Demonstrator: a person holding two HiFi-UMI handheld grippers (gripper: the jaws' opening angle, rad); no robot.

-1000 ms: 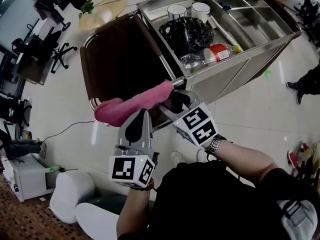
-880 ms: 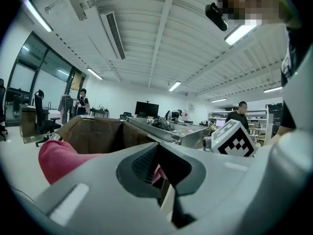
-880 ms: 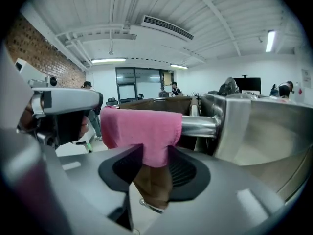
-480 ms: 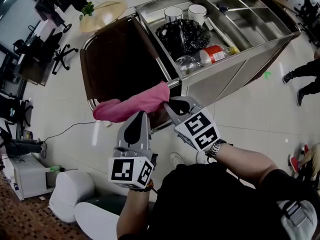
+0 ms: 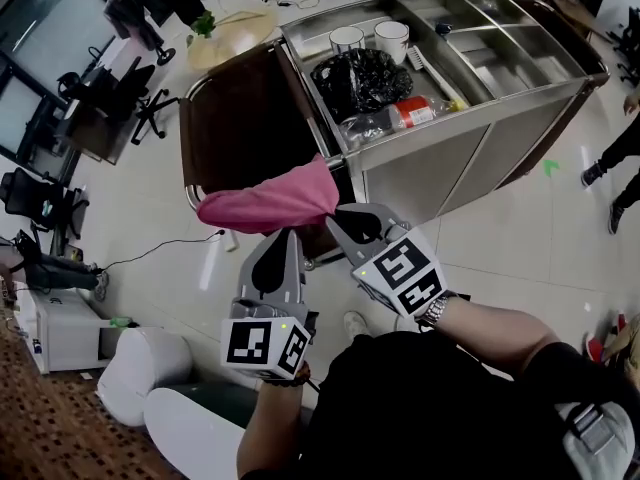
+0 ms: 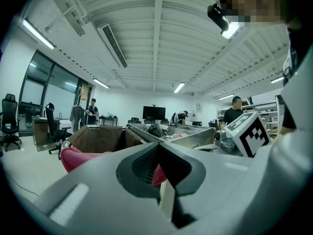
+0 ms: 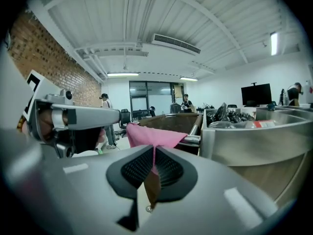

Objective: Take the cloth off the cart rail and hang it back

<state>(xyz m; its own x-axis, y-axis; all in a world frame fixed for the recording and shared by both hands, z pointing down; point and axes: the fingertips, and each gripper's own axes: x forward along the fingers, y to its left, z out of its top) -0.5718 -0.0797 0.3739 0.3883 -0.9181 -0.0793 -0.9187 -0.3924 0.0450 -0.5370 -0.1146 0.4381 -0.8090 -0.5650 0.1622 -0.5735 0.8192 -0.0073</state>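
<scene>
The pink cloth point(image 5: 272, 198) hangs spread between my two grippers, over the near steel rail point(image 5: 192, 194) of the cart's brown bag point(image 5: 245, 128). I cannot tell whether it still touches the rail. My left gripper point(image 5: 287, 234) is shut on the cloth's lower edge; in the left gripper view, pink cloth point(image 6: 76, 156) runs in between the closed jaws of the left gripper point(image 6: 157, 166). My right gripper point(image 5: 338, 216) is shut on the cloth's right corner. In the right gripper view, the cloth point(image 7: 152, 135) narrows into the closed right gripper point(image 7: 152, 168), in front of the rail point(image 7: 194, 140).
The steel cart point(image 5: 480, 98) stands beyond, holding two white cups point(image 5: 347, 38), a black bag point(image 5: 362, 70) and a bottle point(image 5: 415, 113). A white bin point(image 5: 145, 368) sits at lower left. Office chairs point(image 5: 150, 118) stand at left, and a person's leg point(image 5: 620, 148) at right.
Both grippers have risen and carried the pink cloth up from where it lay draped on the rail. The cloth now hangs stretched flatter between them.
</scene>
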